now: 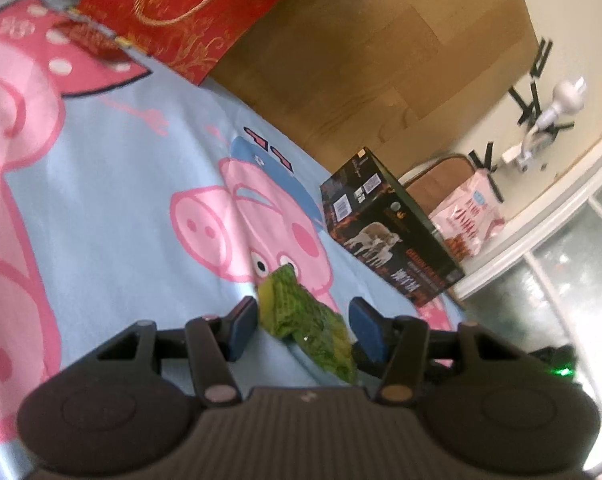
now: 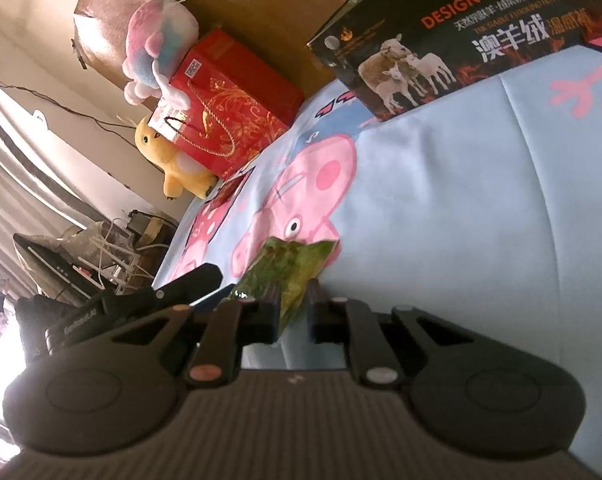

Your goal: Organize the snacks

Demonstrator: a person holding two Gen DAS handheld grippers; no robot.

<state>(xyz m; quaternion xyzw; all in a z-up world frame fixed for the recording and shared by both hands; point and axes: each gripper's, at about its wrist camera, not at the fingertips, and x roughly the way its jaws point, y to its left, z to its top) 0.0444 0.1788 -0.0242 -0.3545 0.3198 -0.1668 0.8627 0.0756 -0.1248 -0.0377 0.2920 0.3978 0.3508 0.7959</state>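
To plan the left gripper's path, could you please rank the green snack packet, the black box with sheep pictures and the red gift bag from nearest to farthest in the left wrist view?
1. Green snack packet, between the left gripper fingers.
2. Black box with sheep pictures, ahead right.
3. Red gift bag, far upper left.

The right hand-held gripper (image 2: pixel 294 312) pinches a green snack packet (image 2: pixel 289 270) above the blue pig-print bedsheet (image 2: pixel 461 200).
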